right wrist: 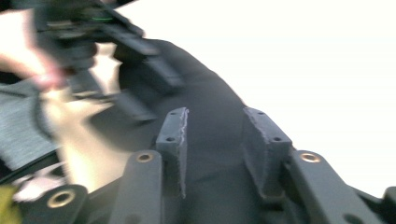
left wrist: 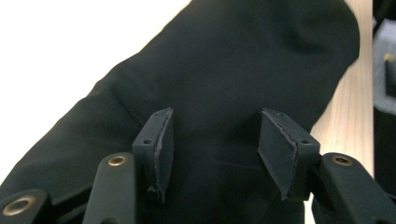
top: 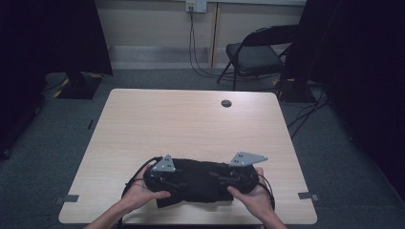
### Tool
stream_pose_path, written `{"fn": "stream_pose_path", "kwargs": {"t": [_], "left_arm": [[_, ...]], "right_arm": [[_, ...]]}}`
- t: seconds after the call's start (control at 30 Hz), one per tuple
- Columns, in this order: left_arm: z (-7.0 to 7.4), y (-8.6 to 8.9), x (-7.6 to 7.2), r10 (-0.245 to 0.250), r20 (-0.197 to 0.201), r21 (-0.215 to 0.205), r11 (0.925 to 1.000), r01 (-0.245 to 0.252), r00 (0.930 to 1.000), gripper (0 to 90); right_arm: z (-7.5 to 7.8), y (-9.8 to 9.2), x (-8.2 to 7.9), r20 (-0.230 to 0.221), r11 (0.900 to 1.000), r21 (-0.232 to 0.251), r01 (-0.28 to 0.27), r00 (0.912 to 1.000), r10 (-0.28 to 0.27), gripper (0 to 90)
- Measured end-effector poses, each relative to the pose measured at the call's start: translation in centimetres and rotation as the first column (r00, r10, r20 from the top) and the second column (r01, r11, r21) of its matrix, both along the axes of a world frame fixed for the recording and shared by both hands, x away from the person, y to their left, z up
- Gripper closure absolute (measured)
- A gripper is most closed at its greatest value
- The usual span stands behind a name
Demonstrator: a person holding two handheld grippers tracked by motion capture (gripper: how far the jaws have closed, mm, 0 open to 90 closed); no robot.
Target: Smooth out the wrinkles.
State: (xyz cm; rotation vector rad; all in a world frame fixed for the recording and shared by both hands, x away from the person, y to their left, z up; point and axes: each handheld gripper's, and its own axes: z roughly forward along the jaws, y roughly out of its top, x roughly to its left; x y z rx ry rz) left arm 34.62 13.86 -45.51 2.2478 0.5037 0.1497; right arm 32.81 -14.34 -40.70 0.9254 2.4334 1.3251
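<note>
A black cloth bundle (top: 198, 183) lies at the near edge of the wooden bench (top: 191, 124). The left gripper (top: 160, 177) and right gripper (top: 234, 177) flank the bundle's two ends, fingers parted over the fabric, not pinching it

Both forearms are brought in from the near edge. The left gripper (top: 168, 177) and right gripper (top: 228, 177) are held low, pointed toward each other, with the jaws of each spread apart.
</note>
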Motion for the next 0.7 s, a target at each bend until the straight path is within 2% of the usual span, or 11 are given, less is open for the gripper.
{"fn": "stream_pose_path", "kwargs": {"t": [0.1,0.13,0.27,0.3,0.33,0.37,0.43,0.5,0.57,0.63,0.7], "left_arm": [[-0.3,0.2,0.1,0.034,-0.022,-0.034,0.9988,-0.035,0.9992,46.7],[-0.3,0.4,0.0,0.035,-0.029,-0.050,0.9981,-0.036,0.9990,47.1],[-0.1,0.8,-0.1,0.036,-0.044,-0.101,0.9941,-0.040,0.9984,47.6],[0.4,1.0,-0.2,0.057,-0.019,-0.124,0.9906,-0.059,0.9982,47.1],[0.9,1.2,-0.6,0.103,0.058,-0.161,0.9826,-0.092,0.9930,50.1],[1.4,1.5,-0.5,0.107,0.068,-0.184,0.9785,-0.093,0.9919,46.6],[2.0,2.1,0.2,0.133,0.033,-0.144,0.9814,-0.127,0.9905,45.0],[1.1,2.9,0.8,0.136,-0.021,-0.118,0.9834,-0.138,0.9905,40.8],[-0.4,2.9,0.8,0.124,-0.011,-0.032,0.9918,-0.124,0.9922,40.7],[-1.3,2.5,1.1,0.133,-0.033,-0.022,0.9908,-0.134,0.9906,39.9],[-1.6,1.9,1.5,0.144,-0.012,-0.009,0.9895,-0.144,0.9895,34.2]], "right_arm": [[-2.3,0.4,1.4,-0.044,0.993,-0.115,0.016,0.9988,-0.021,61.6],[-3.2,0.3,1.4,-0.078,0.992,-0.125,0.011,0.9967,-0.021,61.5],[-5.4,-1.0,0.2,-0.067,0.994,-0.108,0.029,0.9971,-0.037,52.3],[-5.8,-1.2,0.1,-0.071,0.993,-0.115,0.026,0.9968,-0.035,49.4],[-6.1,-1.3,0.0,-0.071,0.992,-0.122,0.023,0.9970,-0.032,48.5],[-6.4,-1.3,0.0,-0.064,0.992,-0.121,0.026,0.9974,-0.034,48.0],[-6.6,-1.2,0.2,-0.073,0.991,-0.128,0.032,0.9965,-0.042,47.2],[-6.8,-1.1,0.2,-0.066,0.991,-0.130,0.032,0.9970,-0.041,47.1],[-6.8,-1.0,0.3,-0.065,0.991,-0.132,0.036,0.9969,-0.045,47.1],[-7.0,-0.8,0.6,-0.055,0.988,-0.147,0.037,0.9975,-0.046,47.3],[-7.0,-0.5,1.1,-0.040,0.984,-0.167,0.056,0.9971,-0.064,47.2]]}}
